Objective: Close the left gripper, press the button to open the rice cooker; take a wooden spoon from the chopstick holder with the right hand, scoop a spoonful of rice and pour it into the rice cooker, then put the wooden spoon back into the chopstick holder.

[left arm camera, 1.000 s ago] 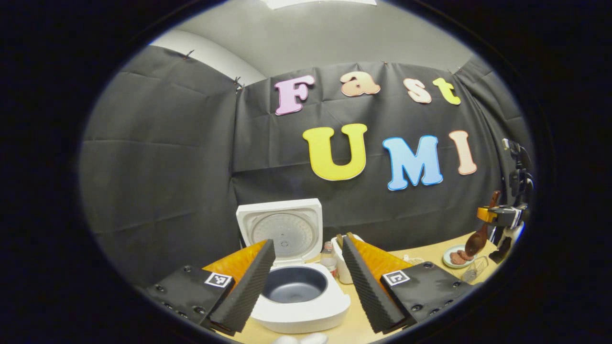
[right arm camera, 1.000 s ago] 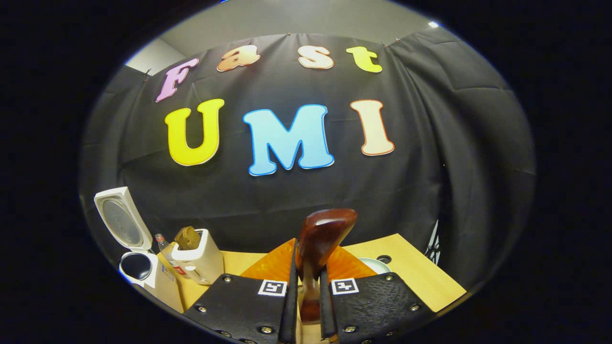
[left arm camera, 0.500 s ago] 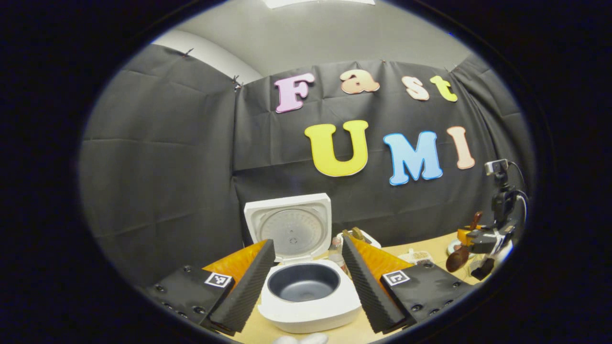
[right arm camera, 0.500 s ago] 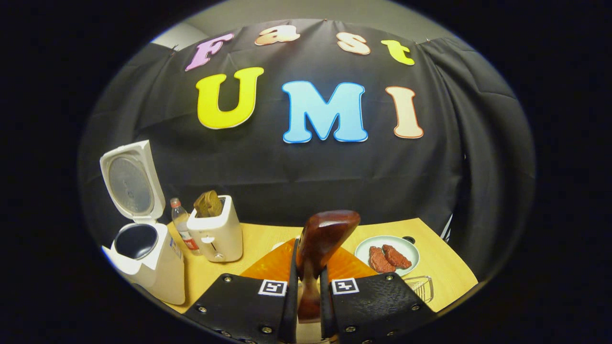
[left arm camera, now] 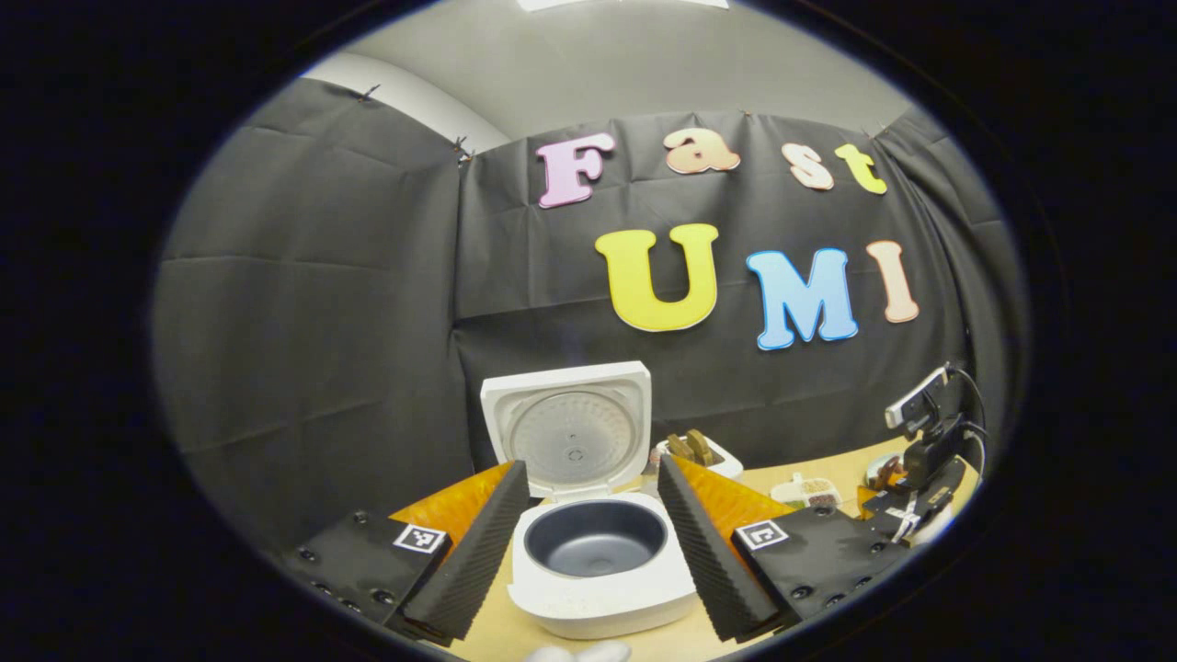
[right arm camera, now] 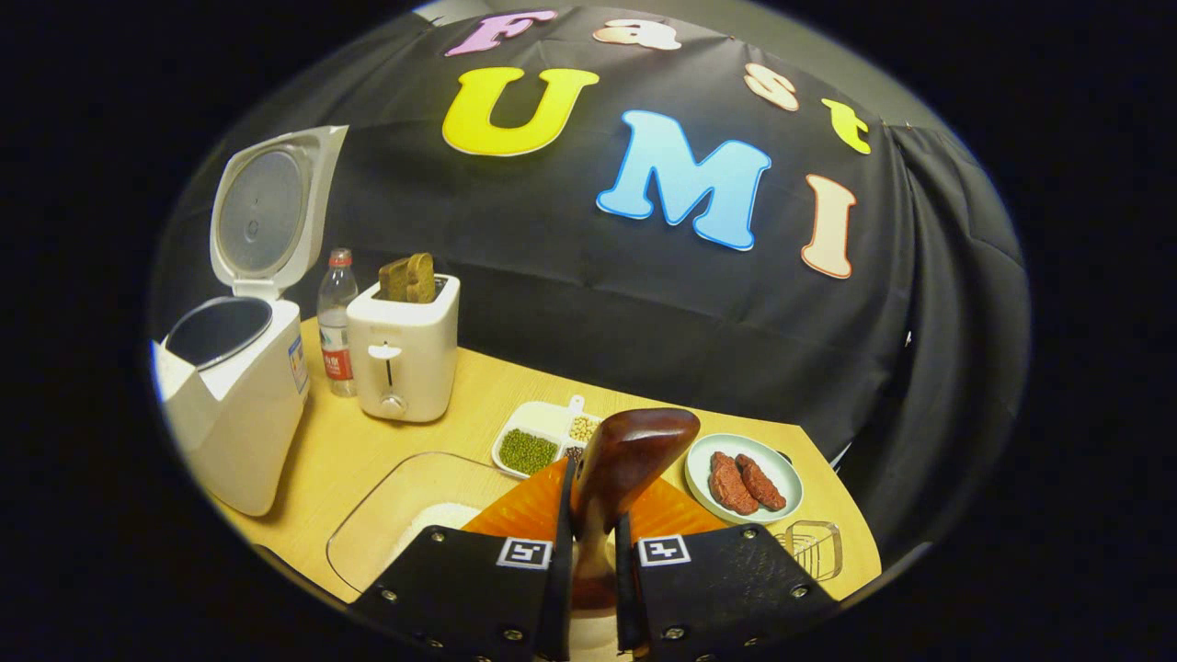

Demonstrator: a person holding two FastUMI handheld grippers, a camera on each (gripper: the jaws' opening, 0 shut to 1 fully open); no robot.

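Right tool (right arm camera: 588,575) clenched on one wooden spoon (right arm camera: 625,460), bowl up. Left tool (left arm camera: 588,542) released, fingers flanking one lid-up rice cooker (left arm camera: 598,561) on tabletop (right arm camera: 368,450).

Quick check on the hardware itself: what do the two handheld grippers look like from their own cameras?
Left gripper: black bolted plates, each with a square black-and-white marker, orange wedge bodies, ridged fingers. Right gripper: the same black plates, markers and orange body. In the left gripper view, it also carries a camera and black cables.

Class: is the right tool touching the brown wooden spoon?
Touching. In the right gripper view the right tool has both fingers pressed against the handle of the brown wooden spoon, which stands up between them.
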